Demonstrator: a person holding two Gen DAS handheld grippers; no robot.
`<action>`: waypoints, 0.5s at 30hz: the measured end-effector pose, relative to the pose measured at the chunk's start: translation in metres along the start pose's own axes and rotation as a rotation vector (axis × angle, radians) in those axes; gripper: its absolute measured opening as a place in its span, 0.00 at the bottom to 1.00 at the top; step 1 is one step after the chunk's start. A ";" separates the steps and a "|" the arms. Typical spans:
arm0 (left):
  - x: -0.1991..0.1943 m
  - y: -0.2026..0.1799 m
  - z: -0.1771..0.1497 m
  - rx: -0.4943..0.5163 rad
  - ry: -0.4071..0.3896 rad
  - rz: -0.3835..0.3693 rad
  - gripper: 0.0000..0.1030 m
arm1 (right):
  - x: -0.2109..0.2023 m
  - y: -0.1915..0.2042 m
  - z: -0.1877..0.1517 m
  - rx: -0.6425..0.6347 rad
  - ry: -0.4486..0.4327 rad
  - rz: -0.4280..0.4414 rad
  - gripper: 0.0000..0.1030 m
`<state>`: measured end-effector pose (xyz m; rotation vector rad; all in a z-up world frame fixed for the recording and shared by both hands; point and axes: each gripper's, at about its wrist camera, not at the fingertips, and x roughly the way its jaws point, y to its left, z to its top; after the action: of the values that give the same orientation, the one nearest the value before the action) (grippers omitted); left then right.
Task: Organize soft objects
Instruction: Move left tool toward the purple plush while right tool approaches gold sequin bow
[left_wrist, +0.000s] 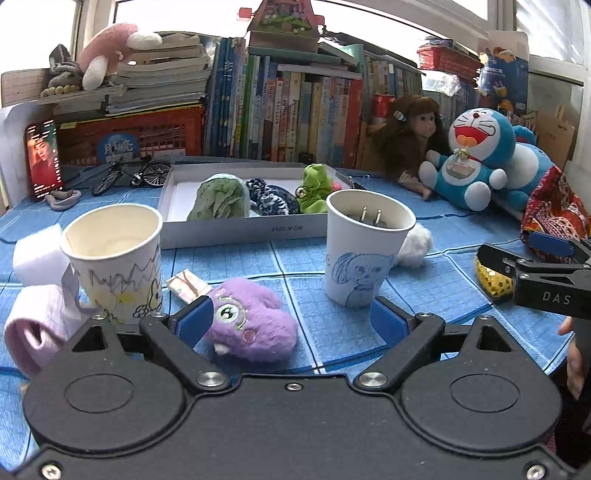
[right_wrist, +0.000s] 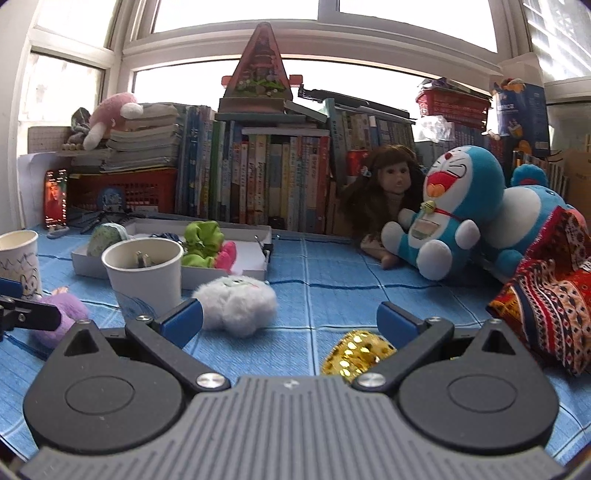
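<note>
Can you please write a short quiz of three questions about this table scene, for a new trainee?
1. True or false: the purple plush lies inside the white tray.
2. What lies nearest the right gripper? A) gold sequin piece B) doll C) phone
3. Fill in: the cup with the blue drawing holds a ____.

Key: 1 false; 2 A; 3 plug.
</note>
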<state>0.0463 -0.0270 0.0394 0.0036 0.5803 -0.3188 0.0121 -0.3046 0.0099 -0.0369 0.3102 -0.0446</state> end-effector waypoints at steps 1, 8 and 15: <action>0.000 0.001 -0.002 -0.008 0.000 0.003 0.89 | 0.000 0.000 -0.002 -0.003 0.001 -0.009 1.00; 0.005 0.002 -0.010 -0.032 -0.010 0.029 0.90 | 0.001 0.000 -0.014 -0.024 0.007 -0.057 1.00; 0.012 0.003 -0.016 -0.039 -0.023 0.073 0.90 | 0.004 -0.004 -0.022 -0.012 0.020 -0.100 1.00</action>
<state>0.0484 -0.0260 0.0190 -0.0162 0.5625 -0.2361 0.0085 -0.3095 -0.0123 -0.0636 0.3285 -0.1424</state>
